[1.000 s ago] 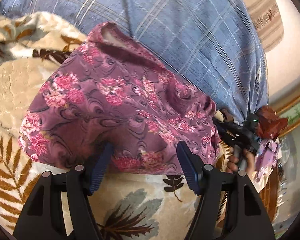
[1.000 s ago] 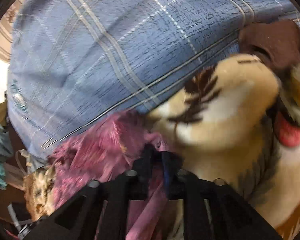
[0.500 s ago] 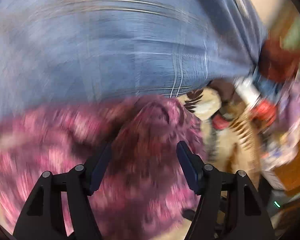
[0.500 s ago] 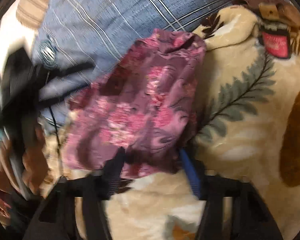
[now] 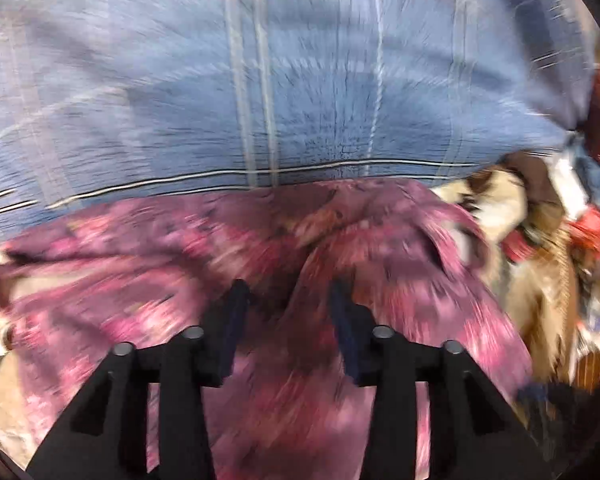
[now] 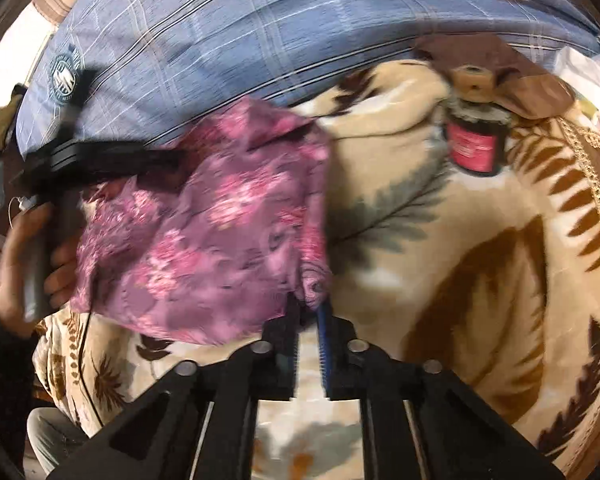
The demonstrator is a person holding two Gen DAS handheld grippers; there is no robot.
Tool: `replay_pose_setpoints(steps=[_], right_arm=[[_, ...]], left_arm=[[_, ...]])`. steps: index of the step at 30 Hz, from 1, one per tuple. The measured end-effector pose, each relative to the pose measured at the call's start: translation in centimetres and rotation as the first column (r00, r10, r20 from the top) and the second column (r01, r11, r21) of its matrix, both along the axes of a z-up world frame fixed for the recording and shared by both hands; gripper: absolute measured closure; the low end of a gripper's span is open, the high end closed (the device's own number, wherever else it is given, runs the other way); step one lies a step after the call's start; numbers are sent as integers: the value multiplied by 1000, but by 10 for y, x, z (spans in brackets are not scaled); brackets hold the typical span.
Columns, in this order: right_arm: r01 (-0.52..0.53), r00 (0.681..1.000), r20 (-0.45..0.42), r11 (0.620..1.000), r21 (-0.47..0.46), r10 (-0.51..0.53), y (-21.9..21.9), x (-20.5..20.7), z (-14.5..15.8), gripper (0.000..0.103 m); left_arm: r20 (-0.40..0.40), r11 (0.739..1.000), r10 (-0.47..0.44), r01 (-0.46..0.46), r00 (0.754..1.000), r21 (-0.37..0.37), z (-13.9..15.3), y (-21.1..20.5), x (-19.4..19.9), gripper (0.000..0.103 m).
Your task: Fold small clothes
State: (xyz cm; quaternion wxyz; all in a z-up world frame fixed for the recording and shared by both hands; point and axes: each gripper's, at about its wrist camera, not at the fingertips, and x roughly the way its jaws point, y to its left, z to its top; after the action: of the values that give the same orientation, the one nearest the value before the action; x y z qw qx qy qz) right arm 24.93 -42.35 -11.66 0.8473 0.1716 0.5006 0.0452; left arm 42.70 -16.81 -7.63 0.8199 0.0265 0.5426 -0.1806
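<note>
On the cream leaf-patterned blanket [image 6: 440, 264] lies the purple floral cloth garment [image 6: 204, 236], the right hand-held gripper [image 6: 309, 308] closing on its corner, the left hand-held gripper [image 5: 288, 300] half-open and closing around a ridge; best pinch firmly before lifting.

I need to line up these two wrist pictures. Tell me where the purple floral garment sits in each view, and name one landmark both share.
Left wrist: the purple floral garment fills the lower half, blurred, running between the fingers of the left hand-held gripper, whose jaws are closing.
Right wrist: it lies left of centre on the leaf-print blanket, a corner pinched in the right hand-held gripper.
Shared landmark: the blue checked fabric across the top of both.
</note>
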Motion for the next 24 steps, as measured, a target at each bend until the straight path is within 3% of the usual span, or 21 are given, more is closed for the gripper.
replay_pose_setpoints(steps=[1, 2, 3, 4, 5, 7, 8, 9, 11, 15, 16, 17, 19, 21, 22, 24], right_arm=[[34, 998, -49, 999, 12, -33, -9, 5, -13, 93], [60, 995, -83, 998, -32, -62, -14, 3, -22, 96], [94, 990, -97, 990, -102, -104, -19, 0, -27, 91], [112, 988, -92, 988, -103, -122, -22, -1, -26, 91], [116, 990, -78, 993, -32, -118, -25, -3, -23, 90], [115, 993, -31, 988, 100, -112, -26, -9, -13, 79], [120, 993, 7, 985, 124, -122, -23, -14, -5, 61], [116, 992, 32, 985, 129, -121, -18, -17, -1, 36], [76, 991, 96, 983, 169, -93, -2, -28, 5, 18], [79, 985, 134, 970, 230, -112, 10, -44, 3, 19], [92, 982, 138, 966, 242, -128, 9, -46, 1, 19], [109, 981, 128, 961, 253, -145, 11, -46, -4, 19], [144, 982, 79, 955, 259, -169, -1, -41, -20, 26], [178, 979, 47, 940, 291, -200, -7, -40, -32, 50], [185, 978, 39, 933, 310, -207, -9, -37, -36, 54], [169, 981, 36, 935, 311, -190, -7, -34, -41, 75]], left_arm=[[17, 1000, 14, -14, 1000, -15, 9, 19, -11, 45], [35, 998, 43, -42, 998, -39, 18, 44, -23, 42], [45, 995, 79, -76, 996, -65, 26, 75, -37, 41], [47, 989, 118, -113, 992, -92, 30, 107, -51, 37], [42, 982, 157, -151, 987, -111, 30, 132, -63, 35], [0, 948, 272, -268, 962, -169, 20, 192, -90, 35], [-31, 926, 317, -316, 948, -206, 13, 217, -103, 35], [-72, 898, 363, -370, 929, -240, 2, 243, -115, 35], [-143, 837, 441, -464, 886, -290, -23, 275, -134, 35], [-266, 718, 517, -581, 814, -383, -74, 300, -164, 35], [-307, 692, 530, -613, 790, -381, -83, 300, -168, 35], [-339, 683, 515, -616, 787, -393, -88, 295, -167, 35], [-320, 703, 481, -577, 816, -415, -82, 283, -168, 35], [-291, 697, 471, -553, 833, -456, -71, 277, -174, 35], [-272, 701, 462, -535, 845, -472, -69, 272, -177, 33], [-288, 745, 421, -509, 860, -432, -76, 263, -171, 31]])
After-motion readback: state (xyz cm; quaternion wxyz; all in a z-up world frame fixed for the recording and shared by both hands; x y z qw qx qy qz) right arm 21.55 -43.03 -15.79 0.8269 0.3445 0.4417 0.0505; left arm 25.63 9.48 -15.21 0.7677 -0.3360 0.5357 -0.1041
